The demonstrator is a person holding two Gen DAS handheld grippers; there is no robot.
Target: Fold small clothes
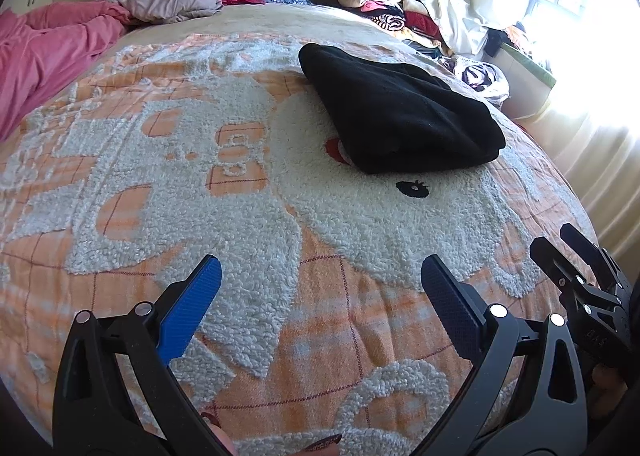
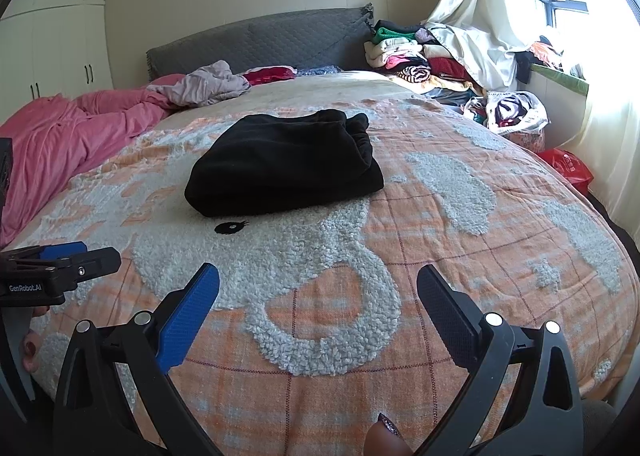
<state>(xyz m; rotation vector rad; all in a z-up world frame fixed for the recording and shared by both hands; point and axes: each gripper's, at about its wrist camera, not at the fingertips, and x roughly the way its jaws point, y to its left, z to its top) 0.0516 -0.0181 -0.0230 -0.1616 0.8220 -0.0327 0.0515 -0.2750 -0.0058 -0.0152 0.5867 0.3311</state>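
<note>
A black garment (image 1: pixel 400 112) lies folded into a thick bundle on the orange and white fleecy blanket (image 1: pixel 200 196), in the middle of the bed. The right wrist view shows the same black garment (image 2: pixel 284 164) ahead and slightly left. My left gripper (image 1: pixel 320 276) hovers open over the blanket, well short of the garment, holding nothing. My right gripper (image 2: pixel 318 288) is open too, empty, above the near part of the blanket (image 2: pixel 440 256). Each gripper shows in the other's view: the right gripper (image 1: pixel 572 256) at the far right, the left gripper (image 2: pixel 60 260) at the far left.
A pink duvet (image 2: pixel 60 140) and a mauve garment (image 2: pixel 208 86) lie at the bed's left and head. A pile of mixed clothes (image 2: pixel 404 52) sits by the grey headboard (image 2: pixel 260 40). A bag of clothes (image 2: pixel 512 112) and a red bag (image 2: pixel 568 168) stand beside the bed under the curtained window.
</note>
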